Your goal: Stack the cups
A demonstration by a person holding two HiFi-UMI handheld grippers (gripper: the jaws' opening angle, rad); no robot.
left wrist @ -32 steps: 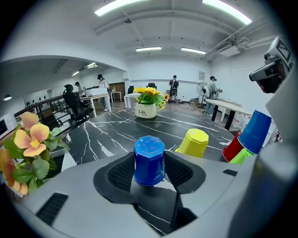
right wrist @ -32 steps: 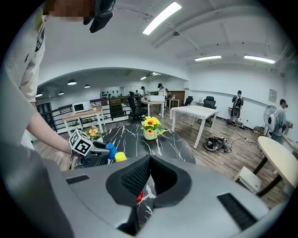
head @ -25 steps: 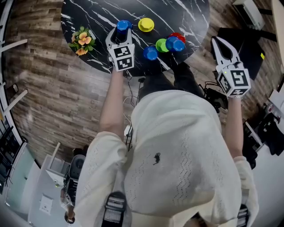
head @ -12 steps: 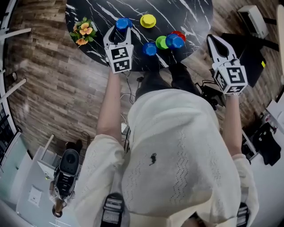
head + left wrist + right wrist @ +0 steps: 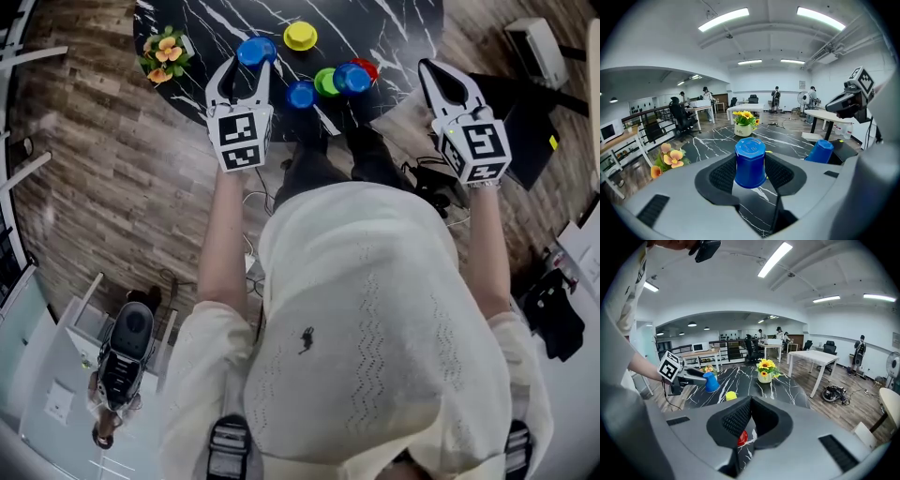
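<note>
Lifted since the earlier frames, the left gripper (image 5: pixel 246 70) has carried its blue cup (image 5: pixel 750 161) up off the black marble table (image 5: pixel 394 28), while the right gripper (image 5: pixel 429 67) has kept its place off the table's right edge. The left claw is closed on the upside-down blue cup, with its ribbed pads against the cup's two sides. From the right gripper view the cup hangs clear above the tabletop. The right claw is pinched fully together with nothing between its pads.

I judge that the pick-up step is done and the carry is under way: the held cup next needs setting over another one. Candidates on the table are the yellow cup (image 5: pixel 300 36) just beyond the held cup, a second blue cup (image 5: pixel 301 94) near the front edge, and a cluster to its right of a green cup (image 5: pixel 324 82), a third blue cup (image 5: pixel 352 77) and a red cup (image 5: pixel 369 67).

Whether that third blue cup sits on the green one or merely beside it is too small to tell from the head view. The red cup is mostly hidden behind the closed right jaws in the right gripper view. The held cup's open rim lies below the left jaws, out of sight. A sunflower pot (image 5: pixel 765 371) and orange flowers (image 5: pixel 161 53) stand well apart from the cups
</note>
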